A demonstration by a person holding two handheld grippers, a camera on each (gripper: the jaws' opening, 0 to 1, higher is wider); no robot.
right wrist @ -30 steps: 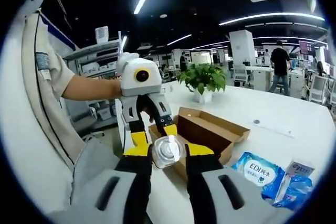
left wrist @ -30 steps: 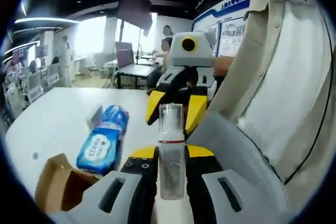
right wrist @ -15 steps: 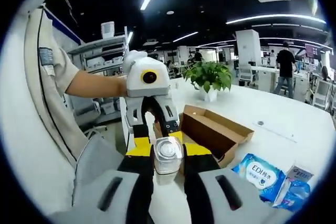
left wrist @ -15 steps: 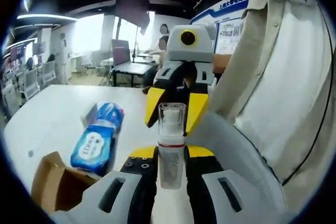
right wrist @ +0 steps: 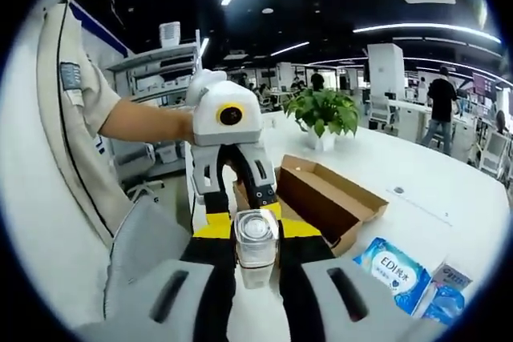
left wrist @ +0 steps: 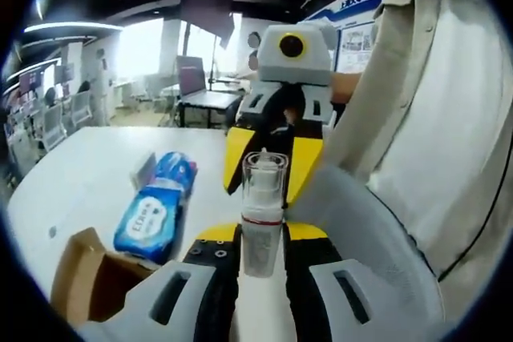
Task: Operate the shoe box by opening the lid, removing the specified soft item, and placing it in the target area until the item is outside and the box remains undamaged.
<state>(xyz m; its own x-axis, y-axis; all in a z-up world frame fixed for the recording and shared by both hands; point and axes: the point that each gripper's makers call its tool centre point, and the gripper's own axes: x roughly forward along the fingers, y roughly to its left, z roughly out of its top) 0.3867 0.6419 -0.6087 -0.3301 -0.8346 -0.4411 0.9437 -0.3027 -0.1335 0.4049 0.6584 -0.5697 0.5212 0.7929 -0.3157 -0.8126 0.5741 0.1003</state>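
Note:
A clear spray bottle (left wrist: 261, 222) with a see-through cap stands between the jaws of my left gripper (left wrist: 263, 236), which is shut on its body. My right gripper (left wrist: 269, 172) faces it, its yellow-tipped jaws closed around the cap. In the right gripper view the bottle (right wrist: 256, 238) points cap-first at the camera between the right gripper (right wrist: 256, 231) jaws, with the left gripper (right wrist: 240, 207) just behind it. The open brown shoe box (right wrist: 333, 198) lies on the white table (right wrist: 449, 198). A blue wipes pack (right wrist: 397, 266) lies beside it.
The box corner (left wrist: 80, 278) and the wipes pack (left wrist: 154, 212) sit low on the left in the left gripper view. A potted plant (right wrist: 325, 114) stands behind the box. The person's beige shirt (left wrist: 433, 134) is close on one side. People and desks are far off.
The bottle stays held between both grippers. Both views have shifted slightly, and the right gripper looks a little closer over the cap.

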